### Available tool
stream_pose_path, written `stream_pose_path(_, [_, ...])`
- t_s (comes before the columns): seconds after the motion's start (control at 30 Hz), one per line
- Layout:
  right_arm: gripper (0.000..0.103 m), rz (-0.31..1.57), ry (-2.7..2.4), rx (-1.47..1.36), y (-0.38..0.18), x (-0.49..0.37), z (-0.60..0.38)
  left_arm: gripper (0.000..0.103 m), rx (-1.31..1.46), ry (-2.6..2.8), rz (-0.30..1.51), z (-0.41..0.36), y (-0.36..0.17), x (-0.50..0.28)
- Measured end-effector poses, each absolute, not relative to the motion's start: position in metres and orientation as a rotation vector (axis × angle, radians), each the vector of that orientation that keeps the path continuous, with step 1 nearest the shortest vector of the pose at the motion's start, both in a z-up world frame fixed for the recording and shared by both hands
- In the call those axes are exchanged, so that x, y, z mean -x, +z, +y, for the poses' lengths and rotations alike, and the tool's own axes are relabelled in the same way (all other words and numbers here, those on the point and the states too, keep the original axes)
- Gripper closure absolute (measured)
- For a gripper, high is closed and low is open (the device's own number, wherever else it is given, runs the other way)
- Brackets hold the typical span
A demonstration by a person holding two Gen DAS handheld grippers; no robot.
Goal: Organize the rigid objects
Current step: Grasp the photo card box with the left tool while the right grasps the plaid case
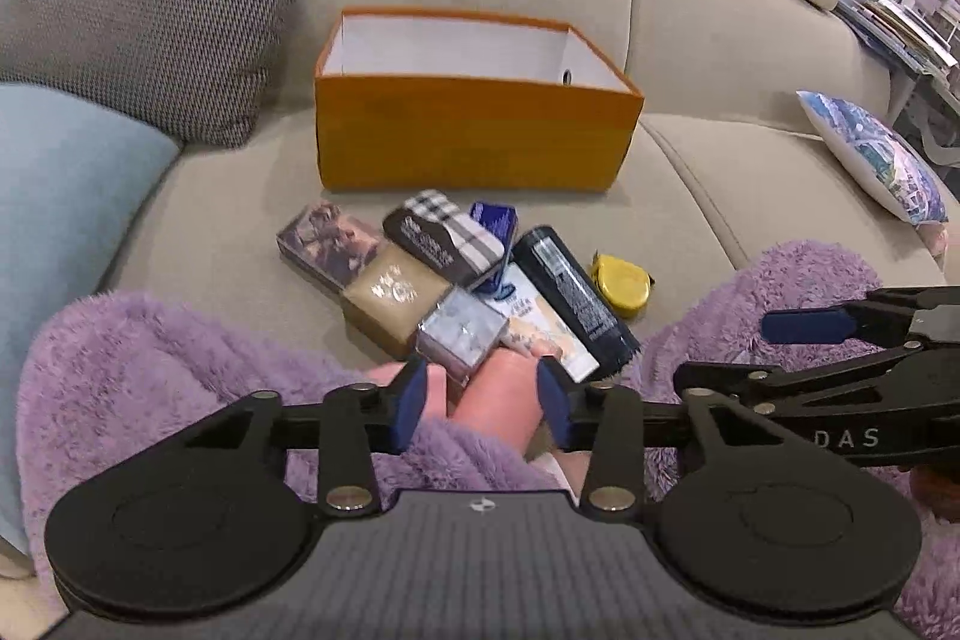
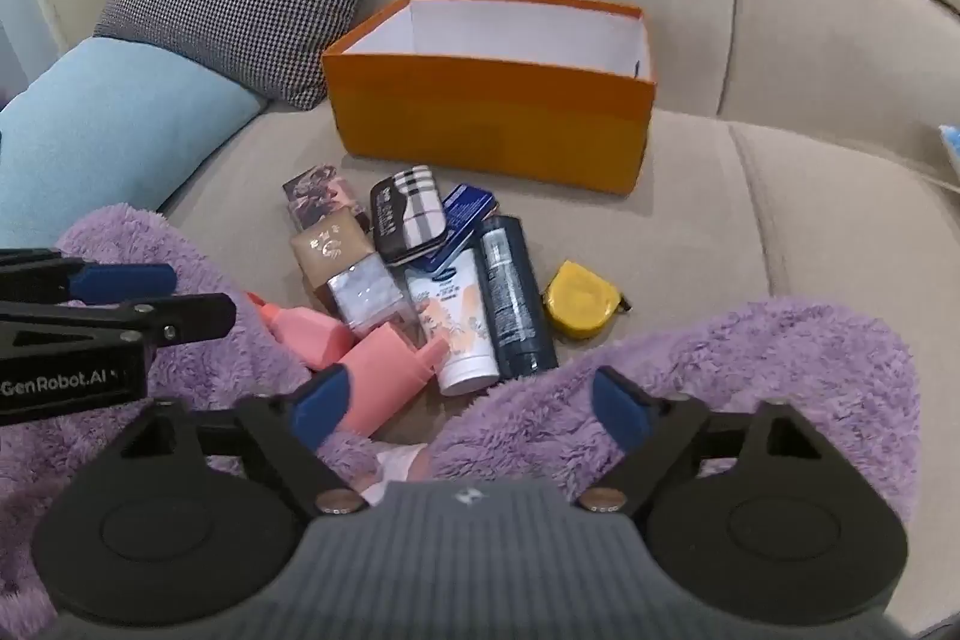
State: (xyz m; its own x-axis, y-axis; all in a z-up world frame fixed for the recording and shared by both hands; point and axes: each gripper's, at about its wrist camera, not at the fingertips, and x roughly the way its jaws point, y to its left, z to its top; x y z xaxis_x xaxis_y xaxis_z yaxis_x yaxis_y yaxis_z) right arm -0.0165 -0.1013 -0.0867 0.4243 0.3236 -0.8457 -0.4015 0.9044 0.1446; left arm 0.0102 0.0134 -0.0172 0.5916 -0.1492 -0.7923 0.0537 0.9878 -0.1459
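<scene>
A heap of small items (image 2: 420,274) is seen on the sofa (image 2: 780,220), just near of the orange box (image 2: 492,130). Both the left tool (image 1: 483,400) and the right tool (image 2: 474,406) are held released, nothing gripped.

Small boxes and tubes (image 2: 456,274) heaped before open orange box (image 2: 492,124).

Both cameras ride on the grippers and look forward and steeply down along their blue fingers at a beige sofa seat (image 1: 228,196). The left wrist view sits low and close over the pile of small items (its near edge touches the lens's foreground), facing the orange box (image 1: 474,136) head-on. The right wrist view stands slightly further right, seeing the same orange box (image 2: 492,118), pile and houndstooth cushion (image 2: 240,4).
</scene>
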Motion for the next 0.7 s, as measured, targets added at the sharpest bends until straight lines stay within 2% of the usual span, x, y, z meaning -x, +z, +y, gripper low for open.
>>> stream_pose_path(0.13, [0.035,1.073,0.496,0.058,-0.094,0.004,-0.095,0.063,0.158,-0.144,0.984,0.024,-0.027,-0.023])
stream_pose_path(0.47, [0.038,1.166,0.603,0.049,-0.124,-0.041,-0.058,0.062,0.139,-0.157,1.060,0.048,-0.051,-0.066])
stream_pose_path(0.57, [0.042,1.168,0.615,0.004,-0.131,-0.064,-0.049,0.058,0.236,-0.100,1.052,0.068,-0.058,-0.085])
stream_pose_path(0.7, [0.044,1.160,0.604,0.020,-0.141,-0.100,-0.027,0.046,0.332,0.001,1.048,0.092,-0.069,-0.115])
